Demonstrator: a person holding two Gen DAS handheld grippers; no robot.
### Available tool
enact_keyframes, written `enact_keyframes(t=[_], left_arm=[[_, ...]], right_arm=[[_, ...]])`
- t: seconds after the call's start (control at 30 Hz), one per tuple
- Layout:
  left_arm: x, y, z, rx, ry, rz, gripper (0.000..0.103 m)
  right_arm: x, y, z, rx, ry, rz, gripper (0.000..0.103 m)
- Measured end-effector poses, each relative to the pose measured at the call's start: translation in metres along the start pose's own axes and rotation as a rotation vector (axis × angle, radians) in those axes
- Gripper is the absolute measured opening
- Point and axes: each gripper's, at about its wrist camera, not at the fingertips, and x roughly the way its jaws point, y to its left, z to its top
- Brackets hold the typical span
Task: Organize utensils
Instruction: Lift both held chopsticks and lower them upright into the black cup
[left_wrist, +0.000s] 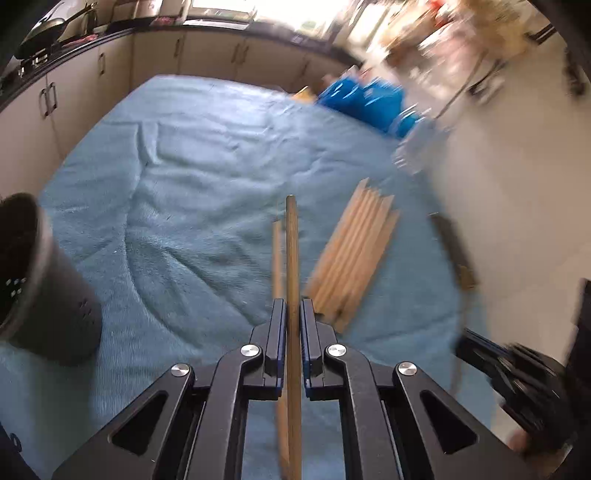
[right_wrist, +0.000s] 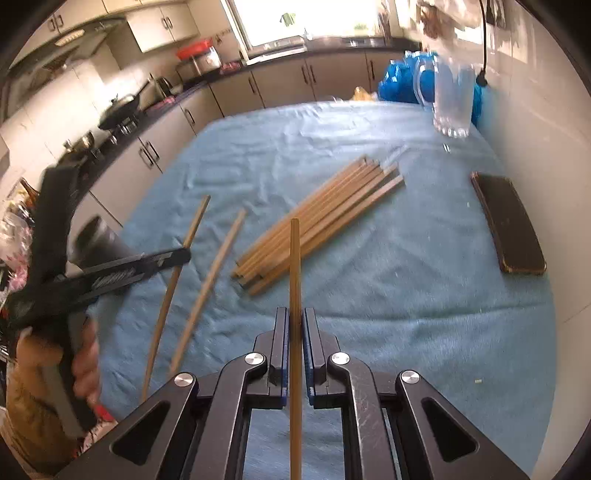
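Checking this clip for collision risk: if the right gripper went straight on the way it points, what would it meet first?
Likely the pile of chopsticks on the blue cloth. The right gripper, shut on one chopstick, aims down toward the pile's near end. Depth is unclear, so bare cloth just before it may come first.

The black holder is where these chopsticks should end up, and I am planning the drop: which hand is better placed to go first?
Probably the left. The left gripper, shut on a chopstick, has the black holder close beside it. The right gripper also grips a chopstick but sits farther away.
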Motion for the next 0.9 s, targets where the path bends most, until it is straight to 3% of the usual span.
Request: enact_keyframes(t=[0.13, 0.3, 0.5, 0.6, 0.73, 0.9], left_arm=[[-0.056, -0.003, -0.01, 0.033, -0.119, -0.077, 0.007], [-0.121, 0.01, -0.008, 0.042, -0.288, -0.116, 0.007], [-0.177, 0.039, 0.025, 0.019, -0.525, -0.013, 0.007], [-0.188, 0.057, 0.042, -0.001, -0.606, 0.033, 0.007], [-0.19, 0.078, 0.061, -0.021, -0.697, 0.113, 0.007], [-0.177, 0.102, 0.079, -0.033, -0.747, 0.172, 0.007]], right_arm=[[-0.016, 0.019, 0.011, -0.012, -0.079, 0.039, 0.008], [-0.031, 0.049, 0.03, -0.033, -0.178, 0.084, 0.008], [-0.041, 0.095, 0.071, -0.021, -0.301, 0.194, 0.008], [-0.043, 0.124, 0.095, -0.023, -0.351, 0.259, 0.008], [-0.033, 0.163, 0.123, -0.022, -0.397, 0.344, 0.008], [-0.003, 0.198, 0.143, -0.022, -0.424, 0.372, 0.008]])
